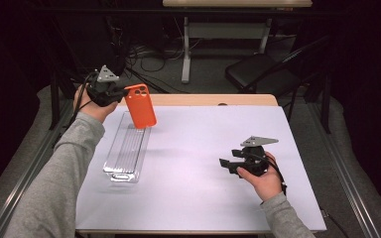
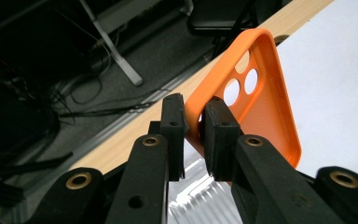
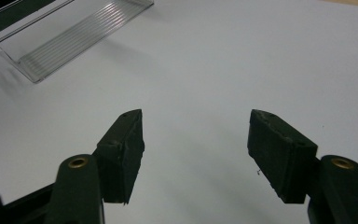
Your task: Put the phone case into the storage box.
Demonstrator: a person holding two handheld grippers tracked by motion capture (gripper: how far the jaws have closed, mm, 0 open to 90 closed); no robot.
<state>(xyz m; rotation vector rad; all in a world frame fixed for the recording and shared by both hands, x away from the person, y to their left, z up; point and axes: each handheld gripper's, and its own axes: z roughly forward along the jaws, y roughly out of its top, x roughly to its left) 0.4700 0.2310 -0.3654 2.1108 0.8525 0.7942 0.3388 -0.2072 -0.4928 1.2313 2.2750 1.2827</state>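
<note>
An orange phone case (image 1: 140,105) hangs in the air above the far end of a clear ribbed plastic tray (image 1: 127,148). My left gripper (image 1: 121,93) is shut on one edge of the case, near its camera holes. In the left gripper view the two jaws pinch the rim of the phone case (image 2: 261,107), whose hollow inside faces the camera. My right gripper (image 1: 226,165) hovers low over the white table at the right, open, with nothing between its jaws. The right gripper (image 3: 196,140) looks at bare white tabletop, with the clear tray (image 3: 70,39) farther off.
The white table surface (image 1: 198,148) has a wooden strip (image 1: 213,99) along its far edge. Beyond it stand a black chair (image 1: 263,69) and the leg of another table (image 1: 186,49) among floor cables. A metal rail (image 1: 27,173) runs along the left side.
</note>
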